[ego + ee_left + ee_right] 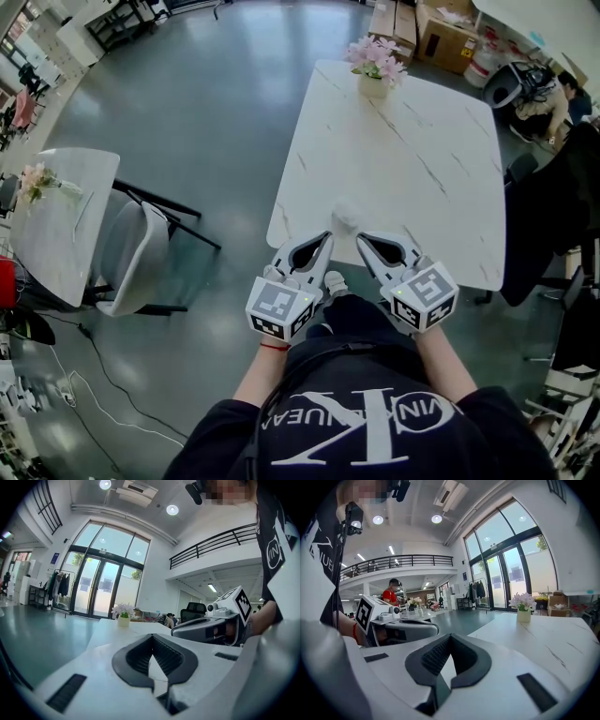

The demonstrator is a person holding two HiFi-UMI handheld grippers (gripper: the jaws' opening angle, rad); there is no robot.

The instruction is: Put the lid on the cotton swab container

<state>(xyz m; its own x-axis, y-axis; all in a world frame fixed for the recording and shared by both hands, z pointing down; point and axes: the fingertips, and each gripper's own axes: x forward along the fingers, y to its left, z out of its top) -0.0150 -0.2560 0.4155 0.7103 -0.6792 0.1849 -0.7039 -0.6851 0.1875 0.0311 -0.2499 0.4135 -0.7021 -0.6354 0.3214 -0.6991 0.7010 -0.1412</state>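
The worktop is white with thin grey veins like marble, smooth with a soft sheen, while the floor is grey-green and polished, glossy enough to throw back the light. The left hand-held gripper and the right hand-held gripper have matt white plastic shells, and their black ribbed pads look rubbery. The shirt is black cloth with flat white print.

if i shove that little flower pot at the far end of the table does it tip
Likely tips if pushed high: the flower pot is small, and its blooms spread wider than it. Pushed low, it may just slide on the smooth-looking table. Probably light.
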